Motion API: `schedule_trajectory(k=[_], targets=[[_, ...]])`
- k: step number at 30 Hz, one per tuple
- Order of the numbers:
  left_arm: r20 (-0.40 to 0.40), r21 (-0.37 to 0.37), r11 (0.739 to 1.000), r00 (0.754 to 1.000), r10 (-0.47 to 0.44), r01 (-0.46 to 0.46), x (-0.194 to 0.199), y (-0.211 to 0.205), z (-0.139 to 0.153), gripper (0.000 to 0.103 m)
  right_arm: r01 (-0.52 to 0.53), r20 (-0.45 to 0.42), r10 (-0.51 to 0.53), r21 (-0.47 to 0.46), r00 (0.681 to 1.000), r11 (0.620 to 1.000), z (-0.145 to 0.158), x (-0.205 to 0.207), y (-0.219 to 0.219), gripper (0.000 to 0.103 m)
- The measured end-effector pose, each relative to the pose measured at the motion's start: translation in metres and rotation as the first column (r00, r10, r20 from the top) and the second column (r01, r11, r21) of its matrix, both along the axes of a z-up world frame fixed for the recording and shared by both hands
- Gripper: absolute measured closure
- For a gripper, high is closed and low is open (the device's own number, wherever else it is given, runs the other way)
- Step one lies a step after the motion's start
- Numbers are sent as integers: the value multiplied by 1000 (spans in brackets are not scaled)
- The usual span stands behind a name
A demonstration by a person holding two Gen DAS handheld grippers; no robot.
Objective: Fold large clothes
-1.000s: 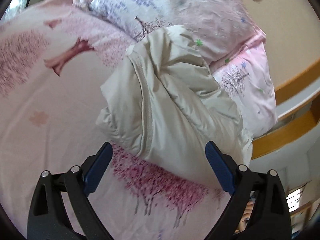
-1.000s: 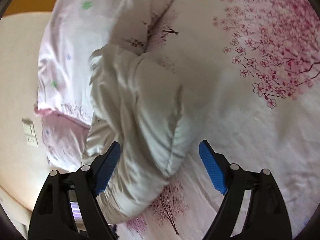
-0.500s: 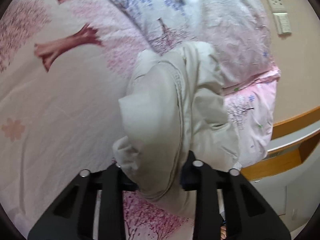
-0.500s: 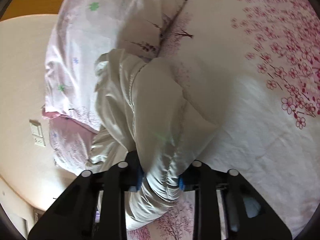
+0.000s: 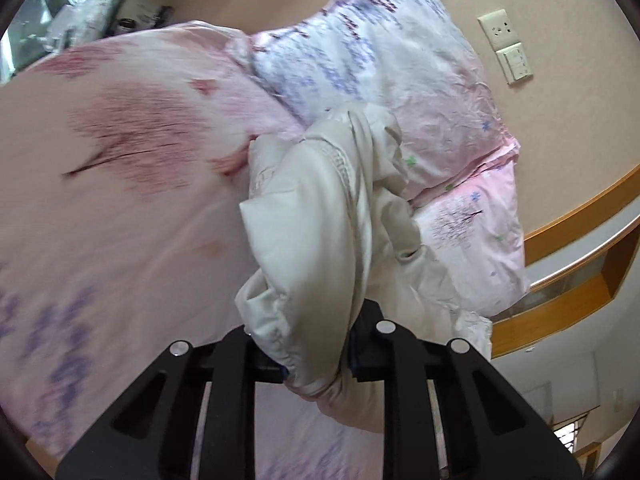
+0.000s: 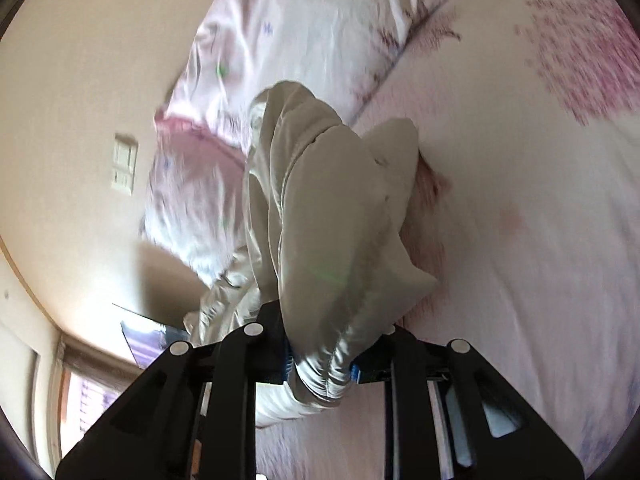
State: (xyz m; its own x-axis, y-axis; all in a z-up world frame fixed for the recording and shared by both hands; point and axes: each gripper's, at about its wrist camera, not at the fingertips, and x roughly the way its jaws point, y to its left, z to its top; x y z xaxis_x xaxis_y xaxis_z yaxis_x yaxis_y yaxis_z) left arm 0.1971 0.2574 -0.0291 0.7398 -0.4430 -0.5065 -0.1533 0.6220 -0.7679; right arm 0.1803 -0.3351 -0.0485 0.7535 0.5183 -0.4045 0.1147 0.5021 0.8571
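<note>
Our left gripper (image 5: 316, 354) and right gripper (image 6: 320, 360) each clamp the bunched cream padded jacket (image 5: 320, 232), which stretches lengthwise away from us toward the pink floral pillows (image 5: 452, 128), over the bedspread (image 5: 120, 220).

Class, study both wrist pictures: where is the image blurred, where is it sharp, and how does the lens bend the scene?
Left wrist view: the pink bedspread is smeared by motion, while the cream jacket pinched in the left gripper stays sharp; the fisheye bows the wooden ledge. Right wrist view: pillow and bedspread streak, the jacket in the right gripper is crisper.
</note>
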Motion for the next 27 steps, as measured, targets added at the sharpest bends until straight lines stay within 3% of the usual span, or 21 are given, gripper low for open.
schedule_trajectory(k=[6,10,12,14,17,19,22,27], targets=[[-43,20,999,998,35,-34,-35,16,-17,79,4,-66,-9,-77,998,997,-15,-42,20,81],[-75,20,998,996,56,-55,-37,19,-34,67,34,-111,-57,-201,992,979,-15,-54,18,57],[-74,32,997,995,66,-64,-40,19,-33,62,72,-98,-101,-258,990,963,-5,-62,15,51],[-68,56,997,996,63,-59,-41,18,-30,55,149,-48,-180,-382,982,912,16,-71,14,47],[-61,108,992,996,68,-61,-44,14,-26,42,257,87,-255,-575,963,777,52,-78,28,47],[-62,177,982,995,84,-72,-45,9,-22,39,235,147,-184,-658,972,716,71,-72,53,47],[-69,295,952,992,106,-82,-47,2,-16,36,123,169,-1,-716,986,687,85,-54,99,47],[-51,429,899,991,122,-89,-51,-9,-7,30,-91,79,237,-773,968,628,83,-12,175,49]])
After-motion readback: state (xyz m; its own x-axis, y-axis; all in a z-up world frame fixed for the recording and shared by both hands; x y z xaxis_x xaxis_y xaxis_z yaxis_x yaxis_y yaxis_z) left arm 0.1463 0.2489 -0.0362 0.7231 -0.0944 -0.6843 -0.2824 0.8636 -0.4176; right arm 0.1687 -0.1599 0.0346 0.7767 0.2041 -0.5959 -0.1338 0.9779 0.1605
